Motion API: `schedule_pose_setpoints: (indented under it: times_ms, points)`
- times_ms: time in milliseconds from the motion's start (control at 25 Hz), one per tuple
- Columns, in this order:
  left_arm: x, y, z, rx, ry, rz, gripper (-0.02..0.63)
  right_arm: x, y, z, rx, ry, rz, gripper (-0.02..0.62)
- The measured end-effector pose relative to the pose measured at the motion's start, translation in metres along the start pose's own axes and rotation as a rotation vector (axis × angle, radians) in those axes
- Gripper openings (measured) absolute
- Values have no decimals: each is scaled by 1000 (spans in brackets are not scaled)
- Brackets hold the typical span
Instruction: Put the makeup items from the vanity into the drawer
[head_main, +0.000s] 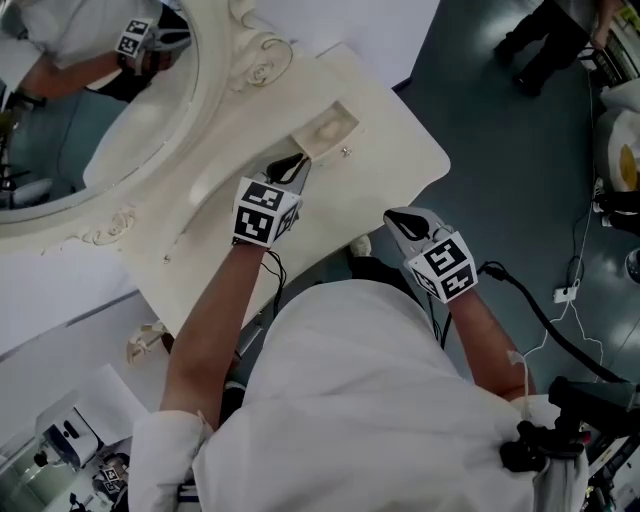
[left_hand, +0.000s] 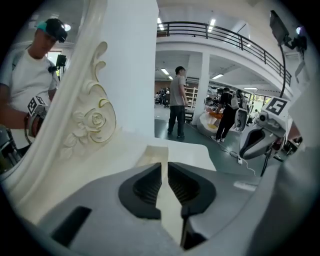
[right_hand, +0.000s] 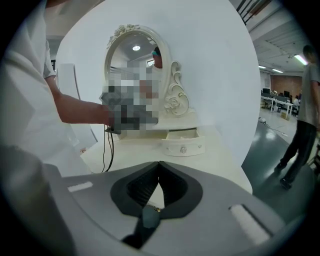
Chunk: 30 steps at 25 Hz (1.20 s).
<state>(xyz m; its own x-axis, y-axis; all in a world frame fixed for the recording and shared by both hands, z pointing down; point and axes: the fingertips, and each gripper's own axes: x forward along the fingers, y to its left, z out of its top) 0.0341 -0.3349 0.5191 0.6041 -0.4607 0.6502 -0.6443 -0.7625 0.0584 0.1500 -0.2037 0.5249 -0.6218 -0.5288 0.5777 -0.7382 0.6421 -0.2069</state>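
The white vanity (head_main: 385, 150) has a small drawer (head_main: 325, 130) pulled open at its back, below the mirror. Pale shapes lie inside it; I cannot tell what they are. My left gripper (head_main: 290, 166) hovers right at the drawer's front. Its jaws stand a narrow gap apart with nothing between them, and the drawer (left_hand: 151, 154) shows just beyond the left gripper (left_hand: 164, 170). My right gripper (head_main: 401, 218) hangs off the vanity's near edge. The right gripper (right_hand: 159, 166) has its tips touching and holds nothing, and it faces the drawer (right_hand: 183, 143) from a distance. No loose makeup item shows on the tabletop.
An oval mirror (head_main: 90, 100) in a carved white frame (left_hand: 92, 120) stands at the vanity's back left. Grey floor lies to the right, with a black cable (head_main: 540, 312) and a power strip (head_main: 566, 294). People (left_hand: 176, 100) stand far off in the hall.
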Motion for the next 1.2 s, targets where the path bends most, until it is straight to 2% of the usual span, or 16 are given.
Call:
schedule_pose_setpoints:
  times_ms: [160, 400, 720, 960, 1200]
  points:
    - [-48, -14, -24, -39, -35, -18, 2, 1, 32, 0, -20, 1, -1, 2]
    - [-124, -53, -70, -91, -81, -93, 2, 1, 90, 0, -66, 1, 0, 2]
    - [-215, -100, -120, -162, -149, -143, 2, -7, 163, -14, -91, 8, 7, 2]
    - [-262, -122, -152, -170, -181, -158, 2, -6, 215, -31, -99, 14, 10, 0]
    - [-292, -140, -182, -149, -178, -171, 2, -4, 253, -39, -113, 20, 19, 0]
